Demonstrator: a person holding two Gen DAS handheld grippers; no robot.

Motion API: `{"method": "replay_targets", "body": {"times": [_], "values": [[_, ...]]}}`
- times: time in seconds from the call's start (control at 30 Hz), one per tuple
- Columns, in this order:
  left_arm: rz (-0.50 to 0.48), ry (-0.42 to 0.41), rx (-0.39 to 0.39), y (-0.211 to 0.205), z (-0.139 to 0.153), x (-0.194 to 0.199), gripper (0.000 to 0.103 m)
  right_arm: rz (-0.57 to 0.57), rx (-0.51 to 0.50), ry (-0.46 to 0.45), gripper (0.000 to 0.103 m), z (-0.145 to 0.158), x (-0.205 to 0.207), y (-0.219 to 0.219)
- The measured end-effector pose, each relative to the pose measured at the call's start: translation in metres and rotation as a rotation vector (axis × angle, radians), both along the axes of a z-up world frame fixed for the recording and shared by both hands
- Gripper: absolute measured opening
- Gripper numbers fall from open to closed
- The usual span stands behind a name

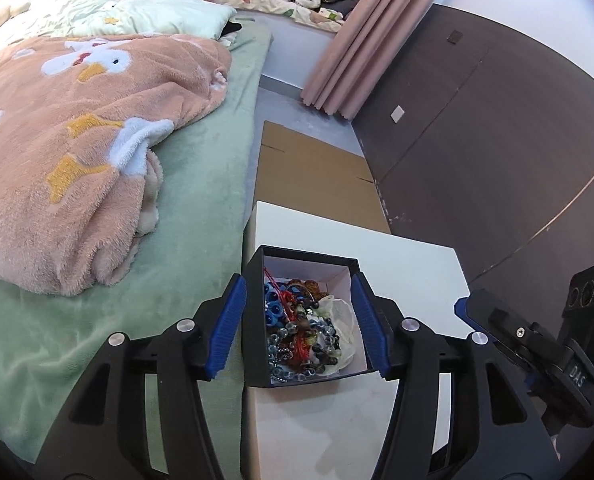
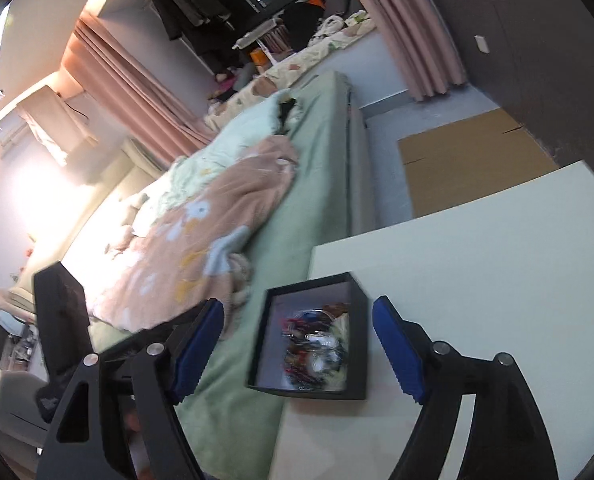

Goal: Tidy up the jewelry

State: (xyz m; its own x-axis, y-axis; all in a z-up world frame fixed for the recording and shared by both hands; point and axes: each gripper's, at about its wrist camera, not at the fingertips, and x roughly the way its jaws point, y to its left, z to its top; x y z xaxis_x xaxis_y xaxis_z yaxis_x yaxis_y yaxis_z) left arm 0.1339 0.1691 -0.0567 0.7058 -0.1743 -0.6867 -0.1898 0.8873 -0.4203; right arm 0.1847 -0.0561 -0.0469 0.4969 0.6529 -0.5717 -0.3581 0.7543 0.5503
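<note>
A black box [image 1: 309, 255] with a white lining stands on the white table [image 1: 337, 228], at its left edge by the bed. In it lies a heap of jewelry [image 1: 297, 332]: glass beads, red cords, blue pieces and a white pouch. My left gripper [image 1: 297, 328] is open, its blue pads on either side of the box and the left pad clear of the wall. The right gripper [image 1: 497, 320] shows at the right of that view. In the right wrist view the right gripper [image 2: 299, 352] is open and wide, with the box [image 2: 357, 320] and the blurred jewelry [image 2: 313, 352] seen between its fingers.
A bed with a green sheet [image 1: 201, 200] and a pink fleece blanket [image 1: 77, 160] borders the table's left side. Flat cardboard [image 1: 313, 176] lies on the floor beyond the table. A dark panelled wall [image 1: 497, 140] runs along the right, and pink curtains [image 1: 357, 40] hang further back.
</note>
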Motion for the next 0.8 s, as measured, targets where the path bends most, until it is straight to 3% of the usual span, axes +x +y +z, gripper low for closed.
{"method": "replay_targets", "body": {"times": [0.17,0.3,0.5,0.63,0.8], "values": [[-0.013,-0.001,0.01,-0.008,0.001,0.0,0.055,-0.027,-0.02,0.023,0.073,-0.002,0.002,-0.02],[-0.018,-0.002,0.037,-0.015,0.004,-0.002,0.07,-0.031,-0.043,0.024,0.073,0.0,-0.003,-0.033],[-0.031,-0.005,0.085,-0.029,0.01,-0.013,0.081,-0.053,-0.072,0.028,0.073,0.004,-0.011,-0.061],[-0.03,-0.019,0.131,-0.041,0.019,-0.023,0.096,-0.068,-0.096,0.027,0.083,0.006,-0.017,-0.08],[-0.04,-0.031,0.173,-0.057,0.028,-0.036,0.098,-0.09,-0.131,0.005,0.096,0.012,-0.03,-0.103]]}}
